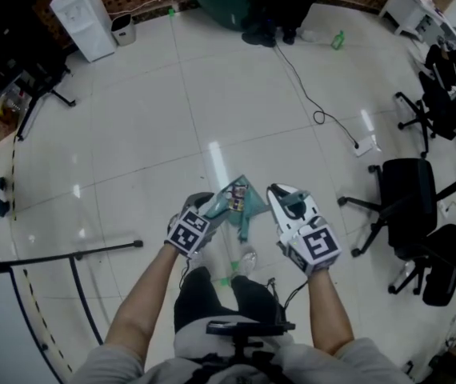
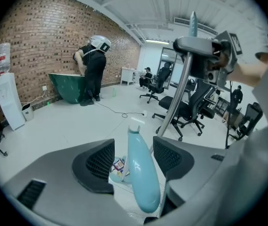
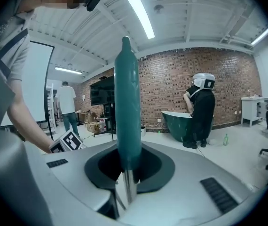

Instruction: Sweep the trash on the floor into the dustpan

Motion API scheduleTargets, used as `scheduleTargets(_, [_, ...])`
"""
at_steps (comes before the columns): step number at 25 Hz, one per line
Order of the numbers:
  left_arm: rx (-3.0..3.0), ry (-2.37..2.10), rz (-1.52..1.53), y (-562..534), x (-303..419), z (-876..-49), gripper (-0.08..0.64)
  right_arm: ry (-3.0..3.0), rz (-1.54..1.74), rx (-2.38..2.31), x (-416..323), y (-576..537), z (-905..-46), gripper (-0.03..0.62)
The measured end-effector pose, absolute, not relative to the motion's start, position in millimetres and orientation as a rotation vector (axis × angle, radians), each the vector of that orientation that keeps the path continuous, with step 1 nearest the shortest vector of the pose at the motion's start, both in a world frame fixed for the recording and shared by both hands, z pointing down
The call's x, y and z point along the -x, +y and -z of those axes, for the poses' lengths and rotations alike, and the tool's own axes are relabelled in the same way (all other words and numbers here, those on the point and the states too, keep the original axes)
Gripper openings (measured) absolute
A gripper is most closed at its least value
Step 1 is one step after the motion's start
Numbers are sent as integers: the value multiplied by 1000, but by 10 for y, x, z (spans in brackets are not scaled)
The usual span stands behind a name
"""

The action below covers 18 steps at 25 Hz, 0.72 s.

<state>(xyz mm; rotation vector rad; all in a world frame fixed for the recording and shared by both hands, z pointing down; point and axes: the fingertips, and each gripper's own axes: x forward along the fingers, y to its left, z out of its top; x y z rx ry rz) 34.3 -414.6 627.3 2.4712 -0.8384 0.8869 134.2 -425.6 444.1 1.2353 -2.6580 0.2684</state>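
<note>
while ribbed left fingers (image 2: 99, 161) gape, smooth rounded dustpan handle (image 2: 141, 175) between.

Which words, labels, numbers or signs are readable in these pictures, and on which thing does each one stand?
No text reads clearly in any view.
Left marker cube, right marker cube: black-and-white square patterns, no letters.
Wrapper in the dustpan: coloured print, too small to read.
Water bottle: red label, too blurred to read.
</note>
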Motion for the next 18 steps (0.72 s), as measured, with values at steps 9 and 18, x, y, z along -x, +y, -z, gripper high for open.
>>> scheduleTargets(9, [-2632, -476, -745, -4174, 179, -5769, 238, -2669, -164, -1205, -782, -4430, -4333, 35])
scheduleTargets(18, [-2729, -190, -1003, -4159, 11, -6616, 218, -2584, -136, -1272, -524, -4658, -4606, 35])
